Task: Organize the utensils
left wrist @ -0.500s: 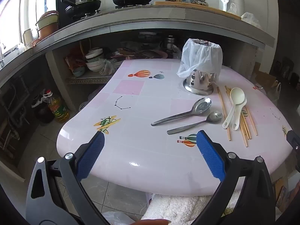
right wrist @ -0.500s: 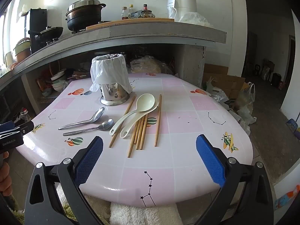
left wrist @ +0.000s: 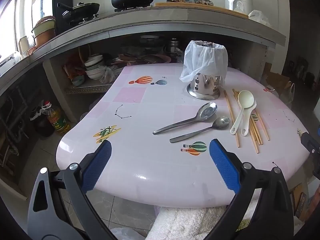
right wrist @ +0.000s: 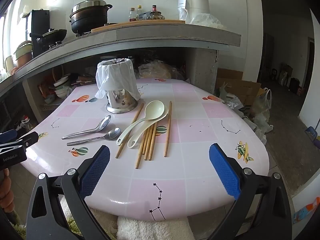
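Both blue-padded grippers, left gripper [left wrist: 160, 156] and right gripper [right wrist: 159, 161], are spread wide, nothing held. Just beyond, bamboo chopsticks [right wrist: 149, 142] are laid lengthwise away from the right one, which looks nearer. Farther back sits the bag-lined steel holder [right wrist: 120, 98].

Pink-checked table [right wrist: 200, 132] with balloon prints; cream ladles [right wrist: 154, 110]; blue-padded tool [left wrist: 160, 166]
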Demonstrator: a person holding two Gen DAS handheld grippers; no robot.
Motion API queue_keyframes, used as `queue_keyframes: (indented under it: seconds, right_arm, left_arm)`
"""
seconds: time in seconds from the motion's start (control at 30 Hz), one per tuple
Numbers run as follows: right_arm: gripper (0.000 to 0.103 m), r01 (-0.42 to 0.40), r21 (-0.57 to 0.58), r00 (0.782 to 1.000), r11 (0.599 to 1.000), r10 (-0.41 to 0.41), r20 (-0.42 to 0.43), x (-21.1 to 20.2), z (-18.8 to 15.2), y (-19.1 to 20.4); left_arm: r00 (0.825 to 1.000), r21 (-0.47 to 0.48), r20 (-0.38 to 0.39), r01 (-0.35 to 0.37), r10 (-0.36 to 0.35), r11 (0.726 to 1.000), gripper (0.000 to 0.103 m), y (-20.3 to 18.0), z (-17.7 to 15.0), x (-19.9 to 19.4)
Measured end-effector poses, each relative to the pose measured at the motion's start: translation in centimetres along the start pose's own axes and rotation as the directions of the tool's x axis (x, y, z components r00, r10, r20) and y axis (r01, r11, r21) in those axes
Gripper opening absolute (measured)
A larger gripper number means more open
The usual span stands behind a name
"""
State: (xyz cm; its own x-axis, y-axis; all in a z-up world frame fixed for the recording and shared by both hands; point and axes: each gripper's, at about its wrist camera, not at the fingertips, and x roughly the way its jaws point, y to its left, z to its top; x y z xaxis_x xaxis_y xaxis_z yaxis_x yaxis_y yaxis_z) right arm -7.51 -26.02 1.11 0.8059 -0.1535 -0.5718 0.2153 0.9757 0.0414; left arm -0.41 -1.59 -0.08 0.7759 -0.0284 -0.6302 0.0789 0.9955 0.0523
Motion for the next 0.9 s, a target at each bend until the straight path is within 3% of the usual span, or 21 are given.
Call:
queue_keyframes:
  seconds: [0.9]
  right_arm:
    - [0.097,-0.001,0.001,1.000,1.000,0.001,0.003,-0.1,0.1,-0.1]
  left_arm:
    - [0.996,0.036,0.089,0.009,-0.012,0.999,0.095,-0.7,0.1,-1.7]
